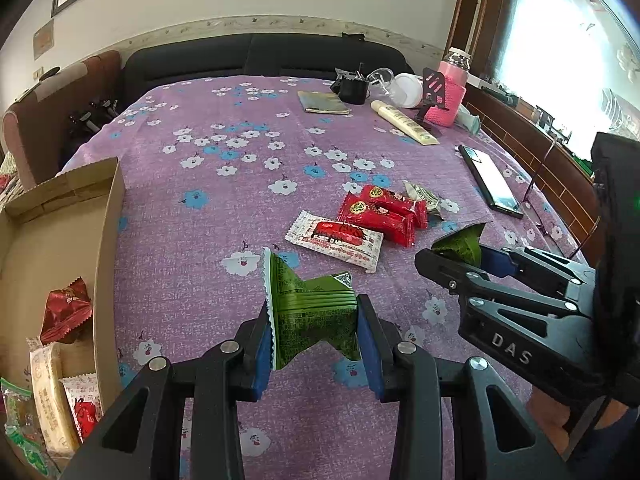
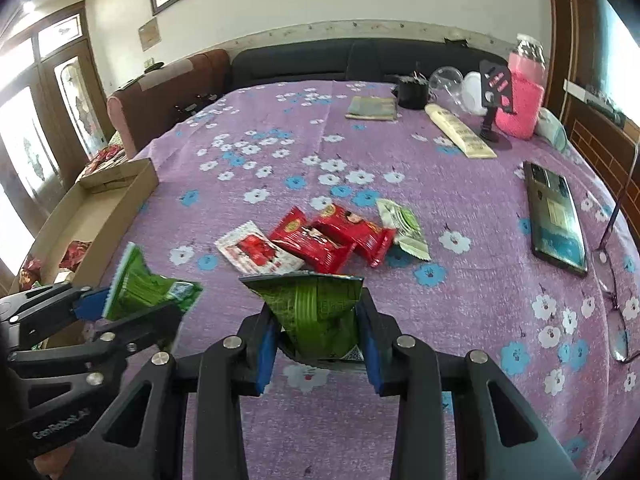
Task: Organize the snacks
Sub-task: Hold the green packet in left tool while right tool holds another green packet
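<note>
My left gripper (image 1: 316, 334) is shut on a green snack packet (image 1: 312, 316), held above the purple flowered cloth (image 1: 224, 208). My right gripper (image 2: 318, 330) is shut on a second green packet (image 2: 316, 308); it also shows at the right of the left wrist view, gripper (image 1: 460, 256) and packet (image 1: 460, 246). The left gripper (image 2: 132, 300) with its packet (image 2: 148, 288) appears at the left of the right wrist view. On the cloth lie two red packets (image 2: 332, 240), a white-and-red packet (image 2: 256, 252) and a pale green-white packet (image 2: 402, 226). A cardboard box (image 1: 108, 240) at the left holds several snacks.
A phone (image 2: 556, 216) lies at the right, with glasses (image 2: 616, 320) near the right edge. At the back stand a pink-sleeved bottle (image 2: 520, 92), a cream tube (image 2: 460, 130), a black cup (image 2: 412, 92), a folded cloth (image 2: 372, 108) and a dark sofa (image 2: 300, 60).
</note>
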`<state>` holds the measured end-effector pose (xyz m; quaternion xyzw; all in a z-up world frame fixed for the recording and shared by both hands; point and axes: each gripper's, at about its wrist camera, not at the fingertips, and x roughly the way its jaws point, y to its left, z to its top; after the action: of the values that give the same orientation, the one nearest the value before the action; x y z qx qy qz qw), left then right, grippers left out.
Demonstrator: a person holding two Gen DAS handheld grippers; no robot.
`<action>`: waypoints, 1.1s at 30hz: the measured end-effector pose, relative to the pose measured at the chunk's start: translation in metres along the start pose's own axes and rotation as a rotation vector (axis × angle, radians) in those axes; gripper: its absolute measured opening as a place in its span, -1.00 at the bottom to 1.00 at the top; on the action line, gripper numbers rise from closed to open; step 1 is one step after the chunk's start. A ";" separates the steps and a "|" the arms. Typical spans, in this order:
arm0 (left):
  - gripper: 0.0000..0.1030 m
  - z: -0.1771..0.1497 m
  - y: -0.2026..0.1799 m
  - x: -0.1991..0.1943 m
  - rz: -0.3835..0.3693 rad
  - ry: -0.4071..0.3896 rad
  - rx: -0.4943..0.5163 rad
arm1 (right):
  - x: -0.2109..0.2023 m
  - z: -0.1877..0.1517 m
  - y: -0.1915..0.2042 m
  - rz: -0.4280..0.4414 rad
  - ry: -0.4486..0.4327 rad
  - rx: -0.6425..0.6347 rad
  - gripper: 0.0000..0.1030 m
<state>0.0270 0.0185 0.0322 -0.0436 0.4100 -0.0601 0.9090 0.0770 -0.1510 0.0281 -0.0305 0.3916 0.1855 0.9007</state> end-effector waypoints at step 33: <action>-0.24 0.000 -0.003 -0.004 0.060 -0.060 0.011 | -0.010 0.000 -0.017 0.055 -0.034 0.077 -0.33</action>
<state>0.0248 0.0158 0.0355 -0.0278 0.3832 -0.0336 0.9226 0.0766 -0.1696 0.0337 0.0182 0.3839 0.1956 0.9022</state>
